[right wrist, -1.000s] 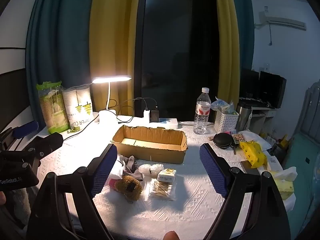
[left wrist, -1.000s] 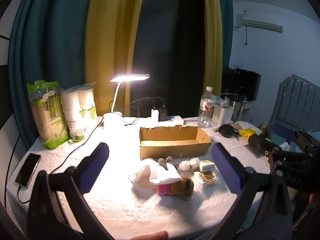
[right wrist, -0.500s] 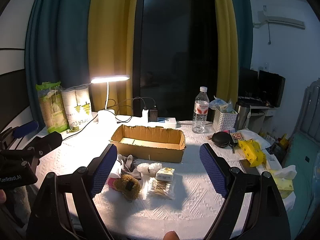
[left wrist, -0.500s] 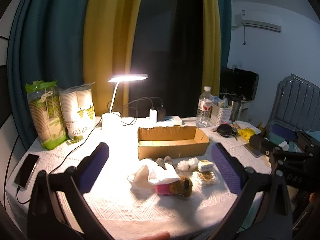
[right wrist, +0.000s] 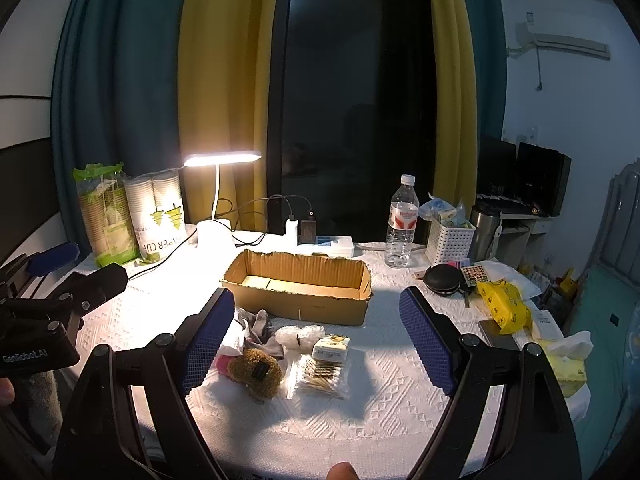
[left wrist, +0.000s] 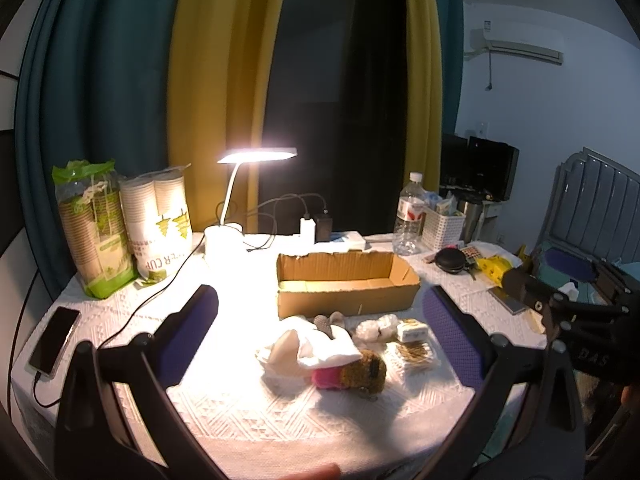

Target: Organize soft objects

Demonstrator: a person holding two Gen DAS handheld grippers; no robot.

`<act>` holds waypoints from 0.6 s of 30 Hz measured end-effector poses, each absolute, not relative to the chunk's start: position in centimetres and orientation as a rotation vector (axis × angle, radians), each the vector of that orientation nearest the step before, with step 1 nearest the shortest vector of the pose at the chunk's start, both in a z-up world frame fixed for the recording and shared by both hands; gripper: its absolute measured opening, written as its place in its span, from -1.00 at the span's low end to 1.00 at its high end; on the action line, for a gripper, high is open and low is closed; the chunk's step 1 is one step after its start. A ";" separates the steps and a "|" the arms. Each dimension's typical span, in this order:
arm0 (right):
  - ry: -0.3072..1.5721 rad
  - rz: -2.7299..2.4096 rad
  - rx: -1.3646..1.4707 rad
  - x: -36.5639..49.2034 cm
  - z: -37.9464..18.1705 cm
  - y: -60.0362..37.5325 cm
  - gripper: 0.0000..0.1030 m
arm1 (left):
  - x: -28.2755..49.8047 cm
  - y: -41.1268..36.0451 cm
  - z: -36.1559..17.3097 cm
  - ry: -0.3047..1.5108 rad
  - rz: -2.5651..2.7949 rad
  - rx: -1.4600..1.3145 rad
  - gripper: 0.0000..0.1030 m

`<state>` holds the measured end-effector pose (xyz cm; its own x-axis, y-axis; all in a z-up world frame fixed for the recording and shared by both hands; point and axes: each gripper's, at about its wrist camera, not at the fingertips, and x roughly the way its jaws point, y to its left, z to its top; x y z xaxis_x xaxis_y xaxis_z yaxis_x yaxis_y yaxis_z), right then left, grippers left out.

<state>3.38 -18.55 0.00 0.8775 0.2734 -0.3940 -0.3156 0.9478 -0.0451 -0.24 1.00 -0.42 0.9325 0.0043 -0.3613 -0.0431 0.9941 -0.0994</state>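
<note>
From the left wrist view, the left gripper hangs above the near edge of the tabletop with its jaws spread wide and nothing between them. The soft things lie in a small heap just in front of the cardboard box: a white cloth draped partly over a brown plush toy, a grey sock touching the box wall, and a crumpled plastic wrap beside a small packet. The box looks empty, so I judge the sorting has not yet begun and this is the approach step. From the right wrist view, the right gripper is likewise wide open and holds nothing, hovering over the same heap; the plush toy sits nearest its left finger, with a bag of cotton swabs just beside it. The next move likely calls for lowering one gripper onto a single soft item, closing gently, then carrying it over the box rim.
</note>
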 end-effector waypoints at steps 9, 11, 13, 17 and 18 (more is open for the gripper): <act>0.394 0.308 -0.110 3.4 0.1 -18.6 0.69 | -0.3 1.2 -0.5 0.364 0.028 -0.109 0.99; 0.393 0.308 -0.111 3.3 0.1 -18.6 0.69 | -0.3 1.3 -0.5 0.363 0.028 -0.109 0.99; 0.394 0.308 -0.110 3.4 0.1 -18.6 0.69 | -0.3 1.3 -0.4 0.365 0.028 -0.110 0.99; 0.394 0.308 -0.111 3.4 0.2 -18.6 0.69 | -0.3 1.2 -0.5 0.364 0.028 -0.109 0.99; 0.394 0.307 -0.110 3.4 0.2 -18.6 0.69 | -0.3 1.3 -0.5 0.363 0.028 -0.109 0.99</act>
